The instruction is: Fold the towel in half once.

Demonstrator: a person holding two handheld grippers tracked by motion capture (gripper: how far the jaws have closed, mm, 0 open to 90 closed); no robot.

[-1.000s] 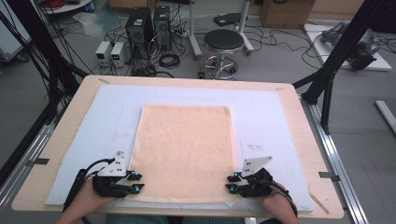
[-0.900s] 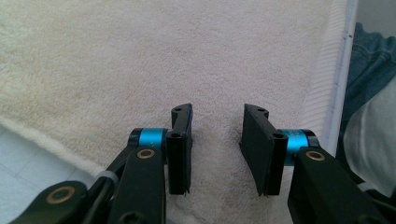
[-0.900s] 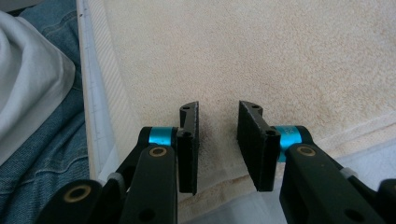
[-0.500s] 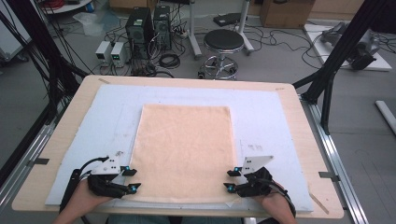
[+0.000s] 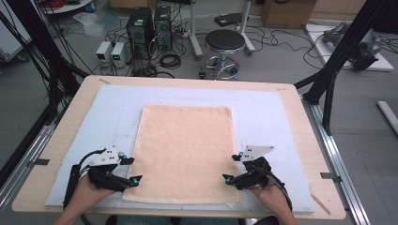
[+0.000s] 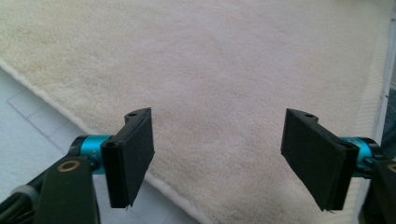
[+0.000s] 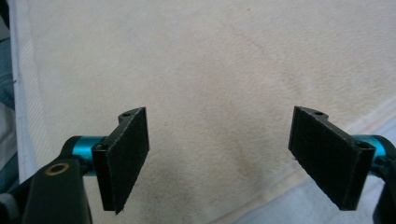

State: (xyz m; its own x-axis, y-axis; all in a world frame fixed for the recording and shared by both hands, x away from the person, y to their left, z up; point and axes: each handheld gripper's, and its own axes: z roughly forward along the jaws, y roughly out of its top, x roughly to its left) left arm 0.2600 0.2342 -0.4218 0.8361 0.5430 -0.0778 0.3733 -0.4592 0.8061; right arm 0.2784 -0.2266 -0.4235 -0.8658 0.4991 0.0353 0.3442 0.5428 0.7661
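A peach-coloured towel (image 5: 185,150) lies flat on a white mat (image 5: 267,117) in the middle of the table. My left gripper (image 5: 133,170) hovers open at the towel's near left edge, jaws wide apart with nothing between them. My right gripper (image 5: 231,168) is open at the near right edge, also holding nothing. In the left gripper view the towel (image 6: 210,84) spreads out under the left gripper (image 6: 219,163), its edge running diagonally over the mat (image 6: 28,116). In the right gripper view the towel (image 7: 210,70) lies beneath the right gripper (image 7: 219,161).
The wooden table (image 5: 61,140) has metal rails along both sides. Beyond its far edge stand a round stool (image 5: 225,44), computer cases (image 5: 148,26) and loose cables on the floor. A black frame leg (image 5: 338,61) rises at the right.
My left gripper has moved a little toward the near side and inward, its jaws now over the towel's left edge. The right gripper has barely shifted.
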